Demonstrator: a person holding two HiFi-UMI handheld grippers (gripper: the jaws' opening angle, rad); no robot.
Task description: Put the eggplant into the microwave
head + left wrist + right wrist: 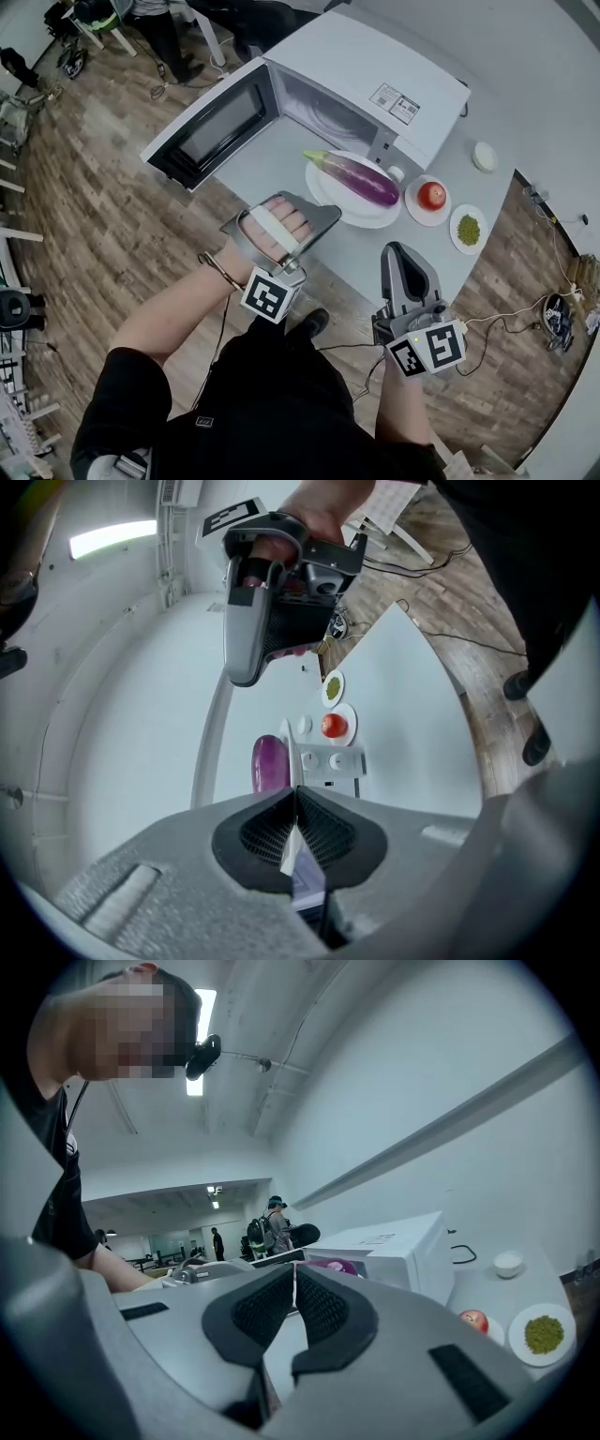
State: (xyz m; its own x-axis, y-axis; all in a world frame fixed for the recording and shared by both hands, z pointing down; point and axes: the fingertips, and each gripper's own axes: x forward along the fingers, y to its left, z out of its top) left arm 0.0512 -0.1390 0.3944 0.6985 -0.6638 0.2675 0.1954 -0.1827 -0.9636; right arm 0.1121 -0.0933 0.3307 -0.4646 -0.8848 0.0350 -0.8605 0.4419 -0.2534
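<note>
Just above mid-frame, with left gripper (295, 794) and right gripper (293, 1274) closed and empty, I could nudge the eggplant (354, 176) off its plate (323, 195).

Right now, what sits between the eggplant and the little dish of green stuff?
A red fruit on its own small plate sits between the eggplant and the green dish; the head view shows it plainly.

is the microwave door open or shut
Open. The door swings out to the left of the microwave, and its inside shows; the eggplant lies on a plate outside.
</note>
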